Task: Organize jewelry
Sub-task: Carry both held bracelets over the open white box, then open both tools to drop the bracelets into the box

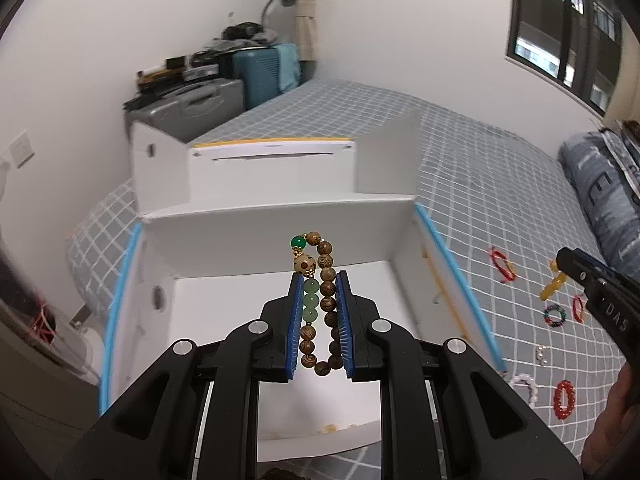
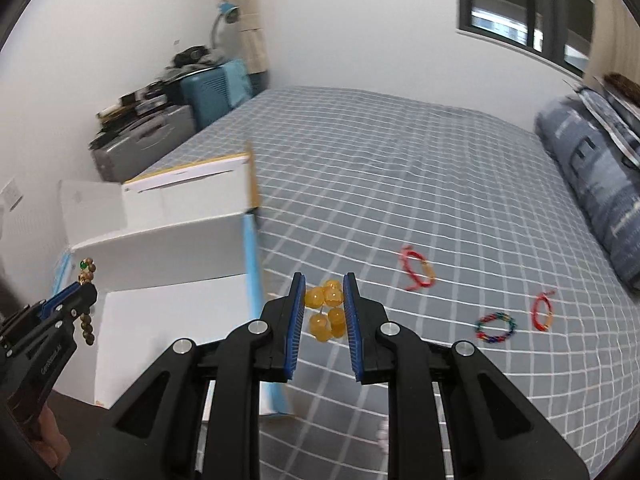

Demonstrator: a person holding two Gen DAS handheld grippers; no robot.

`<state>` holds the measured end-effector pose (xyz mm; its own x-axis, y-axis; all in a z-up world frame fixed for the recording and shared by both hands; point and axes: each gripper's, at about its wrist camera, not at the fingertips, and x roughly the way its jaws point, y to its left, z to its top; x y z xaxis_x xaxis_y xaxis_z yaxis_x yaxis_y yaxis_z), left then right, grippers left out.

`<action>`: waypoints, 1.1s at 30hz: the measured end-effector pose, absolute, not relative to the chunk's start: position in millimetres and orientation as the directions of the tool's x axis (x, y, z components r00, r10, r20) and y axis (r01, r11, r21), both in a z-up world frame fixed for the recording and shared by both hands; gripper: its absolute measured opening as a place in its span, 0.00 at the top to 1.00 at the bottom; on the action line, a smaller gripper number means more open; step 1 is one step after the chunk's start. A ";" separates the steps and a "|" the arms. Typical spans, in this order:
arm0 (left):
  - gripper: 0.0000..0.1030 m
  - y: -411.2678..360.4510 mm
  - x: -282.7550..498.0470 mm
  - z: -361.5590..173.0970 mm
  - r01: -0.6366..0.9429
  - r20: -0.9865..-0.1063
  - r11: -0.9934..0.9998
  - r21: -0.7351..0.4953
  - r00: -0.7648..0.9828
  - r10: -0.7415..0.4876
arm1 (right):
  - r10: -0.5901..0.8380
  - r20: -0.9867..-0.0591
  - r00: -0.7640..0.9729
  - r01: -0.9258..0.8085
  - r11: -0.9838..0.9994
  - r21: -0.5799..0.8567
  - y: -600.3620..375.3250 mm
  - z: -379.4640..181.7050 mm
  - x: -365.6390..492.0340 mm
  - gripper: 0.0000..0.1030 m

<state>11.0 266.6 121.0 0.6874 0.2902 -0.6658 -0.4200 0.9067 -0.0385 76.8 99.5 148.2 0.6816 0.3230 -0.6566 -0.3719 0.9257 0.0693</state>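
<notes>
My left gripper (image 1: 319,280) is shut on a wooden and green bead bracelet (image 1: 325,304) and holds it above the open white box (image 1: 280,236). It also shows in the right wrist view (image 2: 86,292). My right gripper (image 2: 324,280) is shut on a yellow bead bracelet (image 2: 326,312), over the bed just right of the box's blue-edged wall (image 2: 252,264). It appears at the right of the left wrist view (image 1: 560,268) with the yellow beads (image 1: 554,284).
Several bracelets lie on the grey checked bedsheet (image 2: 400,184): a red one (image 2: 416,268), a multicoloured one (image 2: 495,326), a red-orange one (image 2: 542,312), white ones (image 1: 526,386) and a red bead ring (image 1: 564,398). A pillow (image 2: 592,184) lies right; suitcases (image 2: 216,92) stand beyond.
</notes>
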 end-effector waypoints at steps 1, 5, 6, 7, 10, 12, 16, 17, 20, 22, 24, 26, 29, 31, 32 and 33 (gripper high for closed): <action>0.85 270.2 9.9 121.0 -0.428 -0.666 0.903 -0.040 0.685 0.295 | 0.332 -0.657 0.677 -0.387 0.920 0.067 107.5 147.5 74.8 0.82; 0.85 286.4 0.4 118.7 -0.460 -0.670 0.887 -0.037 0.670 0.320 | 0.374 -0.664 0.648 -0.442 0.894 0.072 135.0 144.3 69.2 0.82; 0.85 290.1 -1.5 116.7 -0.467 -0.675 0.884 -0.035 0.663 0.324 | 0.381 -0.664 0.644 -0.455 0.888 0.068 141.9 143.3 67.1 0.82; 0.85 292.5 -2.5 115.0 -0.471 -0.677 0.881 -0.037 0.660 0.324 | 0.389 -0.664 0.638 -0.467 0.882 0.068 147.5 142.1 65.7 0.82; 0.85 303.9 -6.7 108.6 -0.489 -0.690 0.872 -0.042 0.645 0.328 | 0.412 -0.674 0.614 -0.504 0.861 0.067 168.1 134.3 62.2 0.82; 0.85 313.5 -9.5 104.7 -0.502 -0.697 0.864 -0.043 0.635 0.334 | 0.418 -0.685 0.597 -0.519 0.852 0.068 178.2 127.8 62.5 0.82; 0.84 328.4 -7.4 95.4 -0.526 -0.715 0.850 -0.031 0.606 0.349 | 0.411 -0.719 0.560 -0.533 0.843 0.067 196.3 113.9 67.6 0.82; 0.84 330.0 -5.9 92.6 -0.529 -0.721 0.848 -0.026 0.598 0.351 | 0.408 -0.726 0.553 -0.537 0.841 0.064 199.2 110.8 69.4 0.82; 0.82 337.7 2.9 78.8 -0.535 -0.751 0.845 -0.014 0.563 0.344 | 0.393 -0.762 0.515 -0.550 0.833 0.058 213.3 97.5 76.8 0.82; 0.82 342.4 8.2 70.6 -0.537 -0.772 0.843 -0.018 0.543 0.330 | 0.375 -0.783 0.495 -0.553 0.832 0.049 220.2 89.3 81.1 0.82; 0.82 345.9 12.9 62.6 -0.534 -0.795 0.845 -0.021 0.521 0.309 | 0.359 -0.811 0.461 -0.557 0.829 0.051 227.1 77.5 86.9 0.82; 0.83 348.3 16.1 56.8 -0.537 -0.811 0.844 -0.016 0.500 0.302 | 0.345 -0.831 0.436 -0.556 0.830 0.053 231.0 68.4 90.8 0.82; 0.83 351.8 19.0 49.4 -0.543 -0.834 0.840 -0.014 0.469 0.289 | 0.328 -0.853 0.405 -0.553 0.831 0.057 234.8 56.4 96.9 0.82; 0.83 353.8 19.4 46.3 -0.549 -0.843 0.836 -0.013 0.456 0.287 | 0.320 -0.862 0.392 -0.551 0.832 0.058 235.8 51.5 98.1 0.82; 0.83 354.4 20.2 43.8 -0.552 -0.849 0.834 -0.007 0.444 0.287 | 0.316 -0.869 0.381 -0.553 0.831 0.060 236.5 48.6 98.3 0.82; 0.83 354.5 20.7 41.9 -0.554 -0.853 0.833 -0.005 0.438 0.286 | 0.316 -0.871 0.377 -0.553 0.831 0.062 236.8 47.1 99.2 0.82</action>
